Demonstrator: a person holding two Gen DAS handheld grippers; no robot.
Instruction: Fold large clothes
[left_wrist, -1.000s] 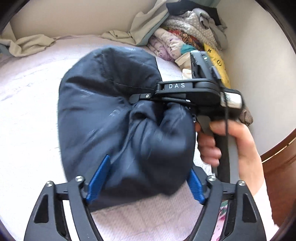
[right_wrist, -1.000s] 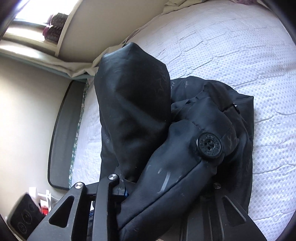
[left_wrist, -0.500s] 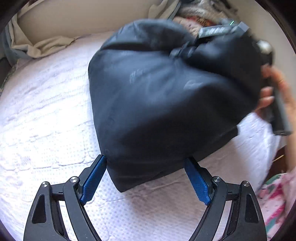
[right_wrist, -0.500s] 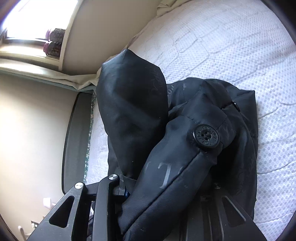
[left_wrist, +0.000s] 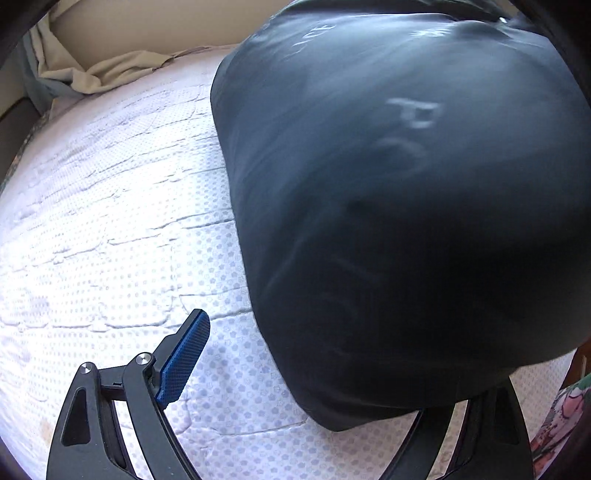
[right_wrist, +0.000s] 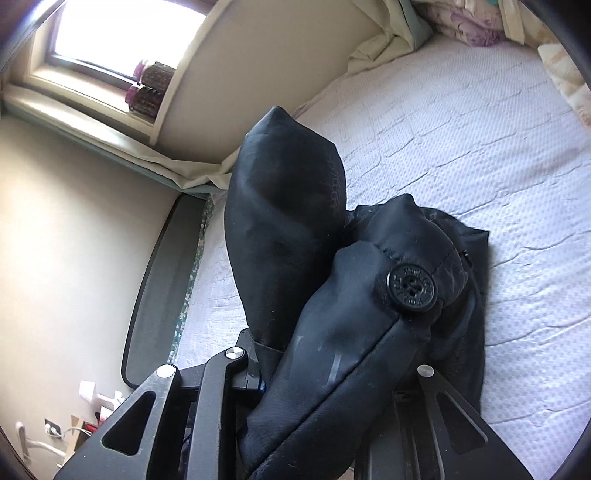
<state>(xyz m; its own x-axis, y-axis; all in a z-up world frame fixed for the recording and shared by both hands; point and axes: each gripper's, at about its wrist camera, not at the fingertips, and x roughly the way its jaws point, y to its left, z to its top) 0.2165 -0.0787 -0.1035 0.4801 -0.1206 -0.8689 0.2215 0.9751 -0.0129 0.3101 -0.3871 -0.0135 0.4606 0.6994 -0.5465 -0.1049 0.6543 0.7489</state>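
A dark navy jacket (left_wrist: 406, 206), bundled and blurred, fills the right and top of the left wrist view, hanging just over the white quilted mattress (left_wrist: 110, 229). My left gripper (left_wrist: 299, 325) stands open and its jaws are opening. Its blue left pad (left_wrist: 184, 363) is free of the cloth, while the jacket's lower edge hides the right finger. In the right wrist view my right gripper (right_wrist: 325, 387) is closing, clamped on a thick fold of the jacket (right_wrist: 288, 229) beside a large black button (right_wrist: 412, 286). The rest of the jacket droops onto the mattress (right_wrist: 461, 147).
A crumpled beige sheet (left_wrist: 96, 74) lies at the mattress's far edge against the wall. A dark bed board (right_wrist: 159, 288) runs along the left side, under a window sill (right_wrist: 110, 110). Folded patterned clothes (right_wrist: 476, 22) sit at the far corner.
The left camera sank toward the bed and closed in on the jacket, which now covers its right finger and hides the other hand. The right view swung up with the jacket still clamped.
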